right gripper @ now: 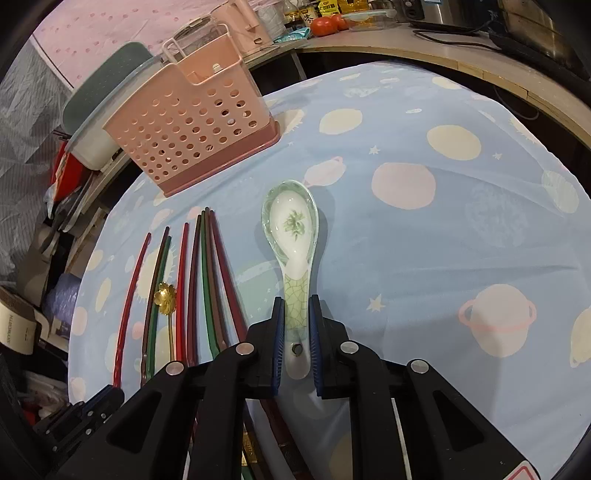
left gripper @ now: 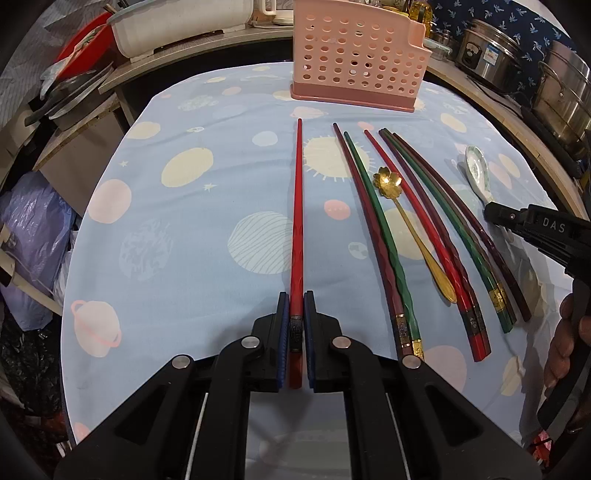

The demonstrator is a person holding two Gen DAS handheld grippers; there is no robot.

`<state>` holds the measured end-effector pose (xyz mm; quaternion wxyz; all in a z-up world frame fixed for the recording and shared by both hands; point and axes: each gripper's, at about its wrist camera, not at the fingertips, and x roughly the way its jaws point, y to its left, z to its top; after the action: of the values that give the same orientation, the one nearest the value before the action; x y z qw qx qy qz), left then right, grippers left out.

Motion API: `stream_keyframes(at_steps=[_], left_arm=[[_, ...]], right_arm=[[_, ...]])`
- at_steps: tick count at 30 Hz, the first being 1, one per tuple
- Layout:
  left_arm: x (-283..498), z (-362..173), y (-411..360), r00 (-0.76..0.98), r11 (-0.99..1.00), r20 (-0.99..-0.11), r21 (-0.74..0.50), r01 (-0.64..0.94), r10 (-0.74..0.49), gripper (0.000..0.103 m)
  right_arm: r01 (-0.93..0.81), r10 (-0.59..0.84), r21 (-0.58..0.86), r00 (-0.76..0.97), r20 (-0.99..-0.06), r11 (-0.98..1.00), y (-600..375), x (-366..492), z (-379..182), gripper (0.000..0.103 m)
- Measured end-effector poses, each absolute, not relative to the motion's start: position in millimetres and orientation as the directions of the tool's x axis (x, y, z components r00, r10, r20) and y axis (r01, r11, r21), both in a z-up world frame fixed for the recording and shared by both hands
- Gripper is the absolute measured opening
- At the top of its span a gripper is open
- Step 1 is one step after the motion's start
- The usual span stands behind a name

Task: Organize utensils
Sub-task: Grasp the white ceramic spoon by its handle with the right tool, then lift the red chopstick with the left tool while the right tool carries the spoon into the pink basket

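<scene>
My left gripper (left gripper: 296, 295) is shut on the thick end of a red chopstick (left gripper: 297, 206), whose tip points toward the pink perforated utensil holder (left gripper: 354, 55) at the far edge of the table. Right of it lie several red, green and dark chopsticks (left gripper: 424, 229) and a gold flower-headed spoon (left gripper: 413, 229). My right gripper (right gripper: 296, 299) is shut on the handle of a white-and-green ceramic spoon (right gripper: 291, 221), bowl facing up and pointing away. The holder (right gripper: 188, 122) stands to its upper left, with the chopsticks (right gripper: 199, 288) to the left.
A blue planet-print cloth (left gripper: 184, 221) covers the table. Steel pots (left gripper: 561, 92) stand on a counter at the right, and a white tub (left gripper: 177, 26) and clutter at the back left. Bags (left gripper: 33, 236) sit below the table's left edge. A hand (left gripper: 565, 343) grips the right tool.
</scene>
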<state>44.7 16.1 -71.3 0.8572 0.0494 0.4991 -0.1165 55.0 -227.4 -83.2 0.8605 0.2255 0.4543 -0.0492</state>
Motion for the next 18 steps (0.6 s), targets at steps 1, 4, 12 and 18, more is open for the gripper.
stream_keyframes(at_steps=[1, 4, 12, 18], left_arm=[[45, -71, 16, 0.475, 0.968, -0.867, -0.031, 0.249, -0.150, 0.007], [45, -71, 16, 0.479, 0.968, -0.866, -0.025, 0.251, -0.146, 0.007], [45, -70, 18, 0.465, 0.966, -0.870, -0.048, 0.253, -0.164, 0.007], [38, -63, 20, 0.460, 0.962, -0.867, -0.076, 0.262, -0.194, 0.007]], right_arm=[[0.287, 0.123, 0.344, 0.582, -0.804, 0.894, -227, 55, -83, 0.012], [0.287, 0.136, 0.359, 0.582, -0.802, 0.888, -228, 52, -83, 0.012], [0.271, 0.136, 0.353, 0.588, -0.797, 0.895, -226, 38, -79, 0.012], [0.265, 0.090, 0.318, 0.623, -0.777, 0.910, -226, 19, -54, 0.010]])
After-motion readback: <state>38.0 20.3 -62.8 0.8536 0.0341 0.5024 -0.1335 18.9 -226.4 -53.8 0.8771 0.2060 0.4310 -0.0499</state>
